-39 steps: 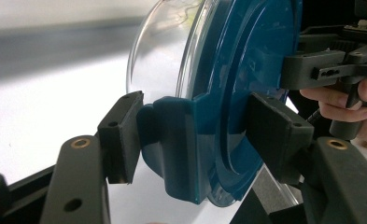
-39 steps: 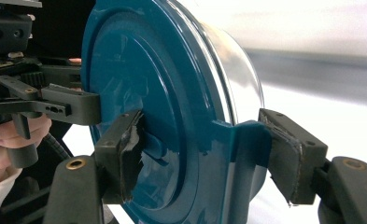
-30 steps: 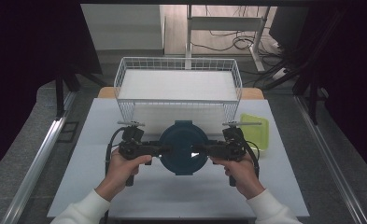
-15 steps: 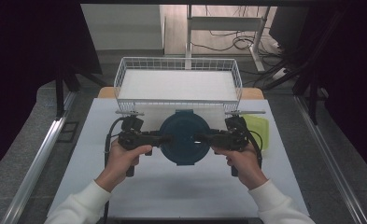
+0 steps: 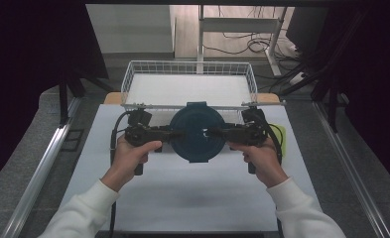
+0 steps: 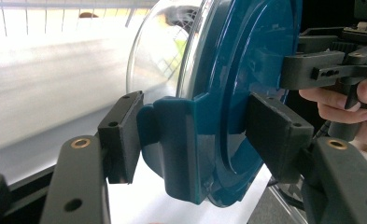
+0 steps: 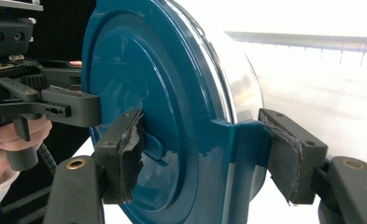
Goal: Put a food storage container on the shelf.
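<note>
Two tools grip one round clear glass container with a teal plastic lid point(image 5: 196, 133): your left tool point(image 5: 170, 134) and right tool point(image 5: 217, 133) each clamp a lid tab from opposite sides, keeping it level above the white counter point(image 5: 182, 193). Ahead, the white wire basket point(image 5: 133, 79) presents its front rim as the obstacle; a yellow-green object point(image 5: 280, 133) lies at your right.

One lidded container point(image 5: 197, 131), two hand-held grippers, one wire basket point(image 5: 190, 74), one table point(image 5: 182, 198)

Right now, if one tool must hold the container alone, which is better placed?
Left, marginally. Both clamp opposite sides of the container, but the left tool sits squarely across its clip with intact pads, while the right tool has frayed pads.
</note>
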Demonstrator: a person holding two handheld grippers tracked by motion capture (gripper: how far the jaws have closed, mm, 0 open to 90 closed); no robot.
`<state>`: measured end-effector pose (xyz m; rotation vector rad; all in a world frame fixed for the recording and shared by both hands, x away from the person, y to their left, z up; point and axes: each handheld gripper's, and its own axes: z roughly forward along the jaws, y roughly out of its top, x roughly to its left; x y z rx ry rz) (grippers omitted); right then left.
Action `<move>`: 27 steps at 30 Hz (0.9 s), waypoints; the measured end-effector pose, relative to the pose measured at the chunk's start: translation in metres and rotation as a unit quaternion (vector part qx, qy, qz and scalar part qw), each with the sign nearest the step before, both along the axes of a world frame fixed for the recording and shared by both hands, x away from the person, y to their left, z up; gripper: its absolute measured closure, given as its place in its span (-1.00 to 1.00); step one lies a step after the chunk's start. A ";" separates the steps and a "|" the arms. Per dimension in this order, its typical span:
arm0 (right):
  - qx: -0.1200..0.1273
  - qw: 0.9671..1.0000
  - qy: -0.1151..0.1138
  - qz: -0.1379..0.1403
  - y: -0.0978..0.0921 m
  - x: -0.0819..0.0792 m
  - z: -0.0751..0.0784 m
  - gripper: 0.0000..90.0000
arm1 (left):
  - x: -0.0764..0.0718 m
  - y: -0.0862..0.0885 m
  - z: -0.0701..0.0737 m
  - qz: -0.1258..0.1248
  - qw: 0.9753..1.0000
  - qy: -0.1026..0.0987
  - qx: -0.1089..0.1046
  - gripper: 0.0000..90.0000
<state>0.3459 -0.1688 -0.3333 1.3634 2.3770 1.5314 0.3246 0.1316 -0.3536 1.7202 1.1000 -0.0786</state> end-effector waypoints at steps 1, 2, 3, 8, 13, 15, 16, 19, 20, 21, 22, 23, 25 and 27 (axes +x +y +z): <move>-0.001 1.000 -0.002 0.000 0.000 0.001 0.002 -0.26 | 0.001 0.000 0.002 -0.001 1.000 -0.001 0.001 -0.15; -0.001 1.000 -0.003 0.000 0.000 0.002 0.004 -0.26 | 0.002 0.000 0.004 0.000 1.000 -0.001 0.000 -0.15; -0.001 1.000 -0.006 0.000 0.000 0.004 0.006 -0.26 | 0.004 0.001 0.005 0.000 1.000 -0.002 0.001 -0.15; 0.001 1.000 -0.007 0.001 0.001 0.011 0.014 -0.26 | 0.012 0.002 0.014 -0.001 1.000 -0.006 0.004 -0.14; 0.003 1.000 -0.006 0.001 0.003 0.022 0.021 -0.26 | 0.023 0.005 0.023 -0.002 1.000 -0.005 0.005 -0.14; 0.004 1.000 -0.007 0.001 0.005 0.026 0.025 -0.26 | 0.028 0.006 0.027 -0.002 1.000 -0.008 0.006 -0.14; 0.003 1.000 -0.008 0.002 0.005 0.029 0.027 -0.26 | 0.030 0.007 0.029 -0.002 1.000 -0.010 0.006 -0.14; 0.006 1.000 -0.011 0.002 0.007 0.035 0.032 -0.26 | 0.036 0.010 0.035 -0.001 1.000 -0.012 0.004 -0.13; 0.007 1.000 -0.012 0.002 0.007 0.037 0.034 -0.25 | 0.039 0.011 0.037 -0.002 1.000 -0.013 0.005 -0.13; 0.008 1.000 -0.013 0.002 0.008 0.040 0.035 -0.25 | 0.041 0.011 0.039 -0.002 1.000 -0.013 0.006 -0.13; 0.009 1.000 -0.013 0.002 0.008 0.042 0.037 -0.25 | 0.043 0.012 0.041 -0.002 1.000 -0.014 0.006 -0.13; 0.009 1.000 -0.013 0.002 0.009 0.044 0.038 -0.25 | 0.046 0.012 0.043 -0.003 1.000 -0.015 0.007 -0.13; 0.010 1.000 -0.014 0.001 0.009 0.049 0.042 -0.25 | 0.050 0.013 0.047 -0.001 1.000 -0.013 0.006 -0.13; 0.012 1.000 -0.013 0.001 0.010 0.053 0.045 -0.25 | 0.055 0.013 0.051 -0.003 1.000 -0.016 0.008 -0.13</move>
